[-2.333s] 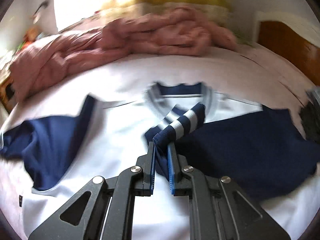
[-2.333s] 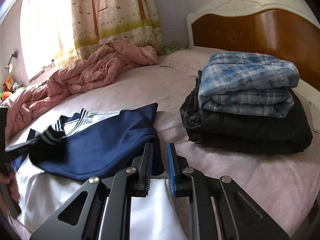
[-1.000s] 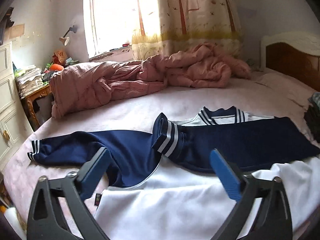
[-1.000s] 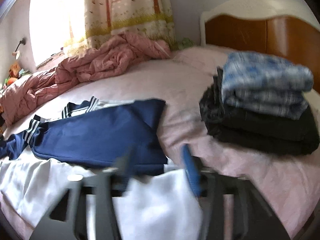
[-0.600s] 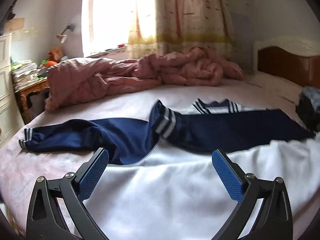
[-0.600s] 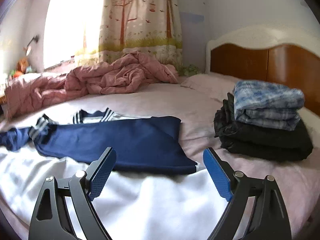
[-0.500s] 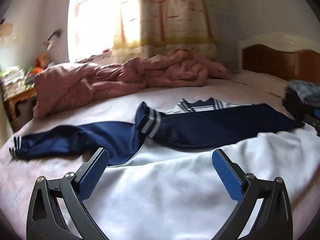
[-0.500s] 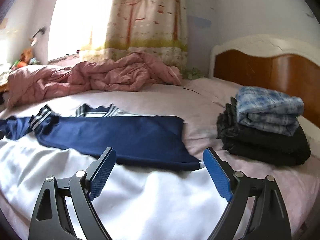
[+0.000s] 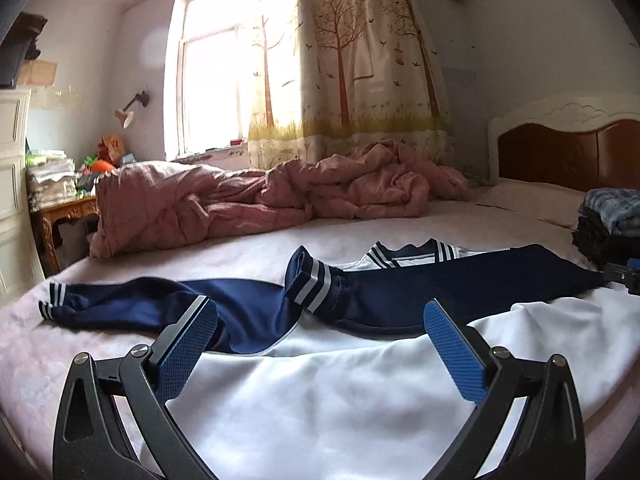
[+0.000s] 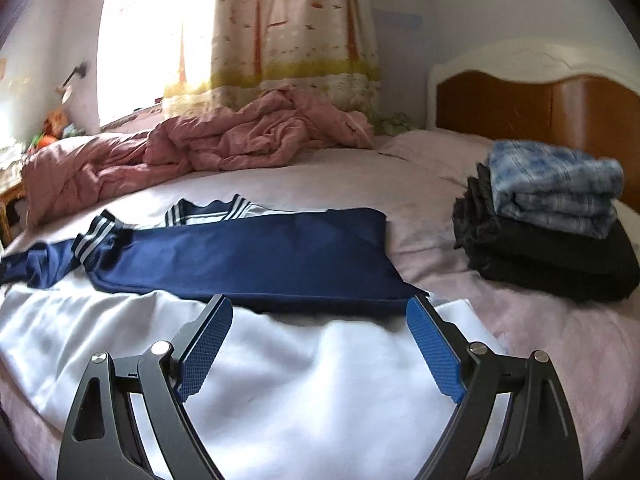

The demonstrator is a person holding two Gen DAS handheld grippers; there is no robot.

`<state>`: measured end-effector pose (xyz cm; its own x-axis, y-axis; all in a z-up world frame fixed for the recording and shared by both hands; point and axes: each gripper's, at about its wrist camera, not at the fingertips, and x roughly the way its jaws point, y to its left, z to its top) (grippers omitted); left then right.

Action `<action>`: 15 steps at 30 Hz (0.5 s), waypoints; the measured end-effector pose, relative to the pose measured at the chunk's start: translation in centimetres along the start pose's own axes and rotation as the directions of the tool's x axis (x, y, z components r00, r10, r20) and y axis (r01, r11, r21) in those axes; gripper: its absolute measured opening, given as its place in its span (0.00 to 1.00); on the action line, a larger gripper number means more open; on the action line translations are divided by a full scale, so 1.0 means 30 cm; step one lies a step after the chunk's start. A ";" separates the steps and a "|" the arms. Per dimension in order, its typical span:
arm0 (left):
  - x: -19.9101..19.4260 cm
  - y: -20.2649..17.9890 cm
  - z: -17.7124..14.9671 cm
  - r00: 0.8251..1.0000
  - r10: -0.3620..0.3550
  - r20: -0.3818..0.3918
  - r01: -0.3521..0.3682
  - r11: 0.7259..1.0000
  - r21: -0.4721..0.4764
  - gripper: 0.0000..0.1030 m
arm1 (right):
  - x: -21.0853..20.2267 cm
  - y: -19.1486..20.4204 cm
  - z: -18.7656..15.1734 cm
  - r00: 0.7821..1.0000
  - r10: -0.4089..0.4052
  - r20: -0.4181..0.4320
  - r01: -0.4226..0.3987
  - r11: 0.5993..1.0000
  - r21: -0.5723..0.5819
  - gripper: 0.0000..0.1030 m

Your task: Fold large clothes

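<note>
Left wrist view: left gripper [image 9: 320,332] is spread wide, nothing between the blue cross-hatched pads [image 9: 188,344]; it hovers low over the white body of the white-and-navy knit sweatshirt [image 9: 320,392] lying flat on the pale pink bedsheet [image 9: 400,224]. One navy sleeve with a white-striped ribbed cuff [image 9: 312,284] is already folded across the chest. The other navy sleeve [image 9: 132,304] lies stretched out to the left, cuff on the sheet. My read: sleeve stage is half done and that outstretched sleeve goes next. It calls for a pinch near the cuff and a carry across onto the chest. The fabric is soft, slightly wrinkled jersey, likely to drag and bunch if pulled flat along the bed. A crumpled pink quilt [image 9: 280,192] lies beyond the collar, well apart.

Right wrist view: right gripper [image 10: 318,340] has just been opening and now stands wide with nothing between the pads, poised over the white hem area just short of the folded sleeve's lower edge [image 10: 320,296]. The folded sleeve lies smooth and flat. A stack of folded clothes, blue plaid on black [image 10: 548,216], sits to the right near the wooden headboard [image 10: 520,104], clear of the sweatshirt.
</note>
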<state>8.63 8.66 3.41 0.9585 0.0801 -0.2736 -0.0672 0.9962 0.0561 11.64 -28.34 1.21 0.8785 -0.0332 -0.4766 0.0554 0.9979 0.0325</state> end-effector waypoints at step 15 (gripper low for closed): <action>0.073 0.112 -0.009 0.995 0.062 -0.077 -0.067 0.995 -0.072 1.00 | 0.008 0.025 -0.002 0.999 -0.040 0.003 0.040 0.997 -0.073 0.88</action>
<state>10.43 12.19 2.74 0.9282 0.1440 -0.3431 -0.1514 0.9885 0.0050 11.87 -27.60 1.05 0.8771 -0.0729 -0.4747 0.0556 0.9972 -0.0505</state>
